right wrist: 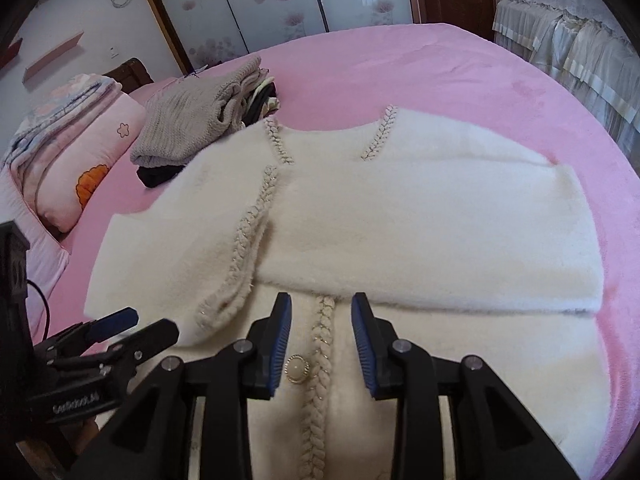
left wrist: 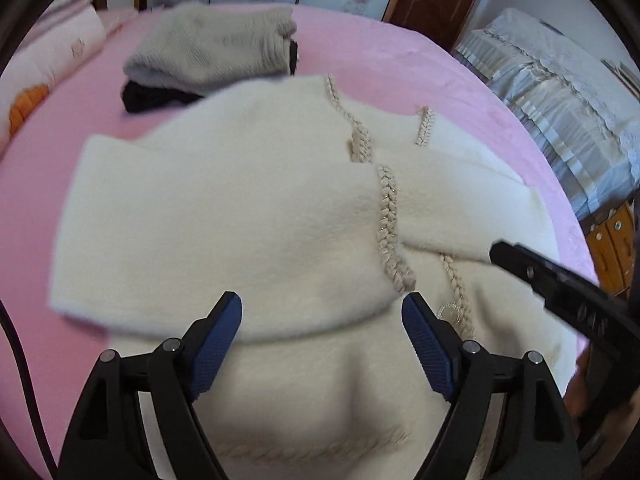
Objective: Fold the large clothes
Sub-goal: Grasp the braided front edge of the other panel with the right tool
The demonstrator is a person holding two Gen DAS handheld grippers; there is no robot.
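A fluffy cream cardigan point(left wrist: 248, 224) with beige braided trim lies flat on the pink bed point(left wrist: 380, 52), both sleeves folded across its chest. My left gripper point(left wrist: 322, 308) is open and empty, just above the folded left sleeve. My right gripper point(right wrist: 320, 308) is open and empty, straddling the braided front placket near a round pearl button point(right wrist: 297, 368). The cardigan point(right wrist: 420, 216) fills the middle of the right wrist view. The left gripper point(right wrist: 132, 322) shows at the lower left there; one finger point(left wrist: 532, 268) of the right gripper shows in the left wrist view.
A stack of folded clothes, grey knit point(right wrist: 192, 120) on top and black below, sits beyond the cardigan's left shoulder. Pink pillows and quilts point(right wrist: 80, 152) lie at the left. A covered sofa point(left wrist: 560, 92) stands right of the bed point(right wrist: 440, 72). A wardrobe and door are behind.
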